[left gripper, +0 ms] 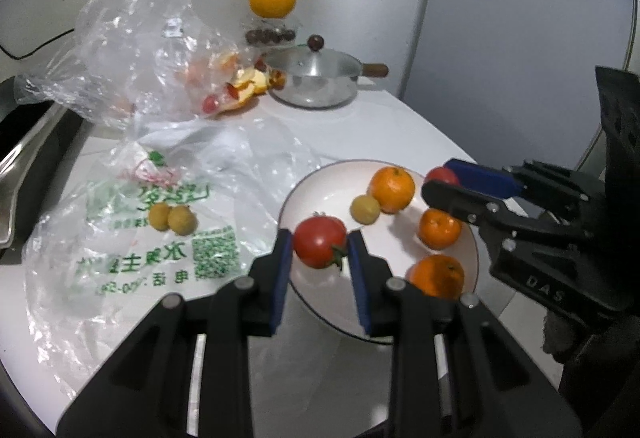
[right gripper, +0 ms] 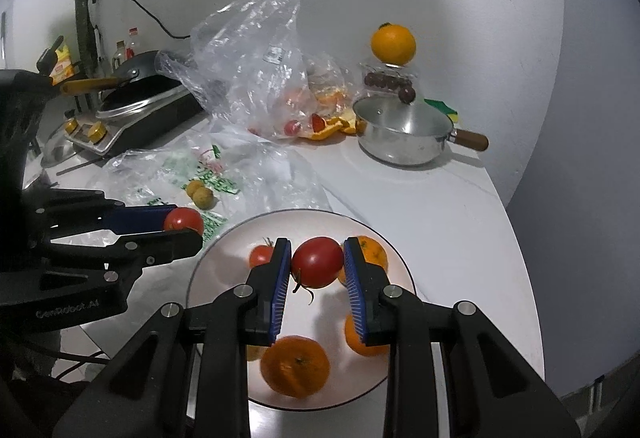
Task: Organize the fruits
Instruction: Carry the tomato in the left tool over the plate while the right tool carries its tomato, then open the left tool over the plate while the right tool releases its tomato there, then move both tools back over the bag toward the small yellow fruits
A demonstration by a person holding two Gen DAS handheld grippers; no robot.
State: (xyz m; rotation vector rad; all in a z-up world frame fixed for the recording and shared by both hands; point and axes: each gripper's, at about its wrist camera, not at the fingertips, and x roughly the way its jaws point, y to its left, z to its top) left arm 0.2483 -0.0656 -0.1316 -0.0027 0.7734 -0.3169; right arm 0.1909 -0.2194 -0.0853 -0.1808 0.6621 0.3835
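My left wrist camera looks from close above along its fingers at the white plate (left gripper: 472, 266) from the plate's left side, my right one looks down along its own fingers from the near side, and both share the plate (right gripper: 200, 278), the plastic bags (left gripper: 132, 50) and the pot (right gripper: 404, 134) behind.

Glossy ceramic plate (left gripper: 472, 258), shiny metal pot (right gripper: 404, 134) with wooden handle (right gripper: 472, 139), crinkled clear plastic bag (left gripper: 132, 50)
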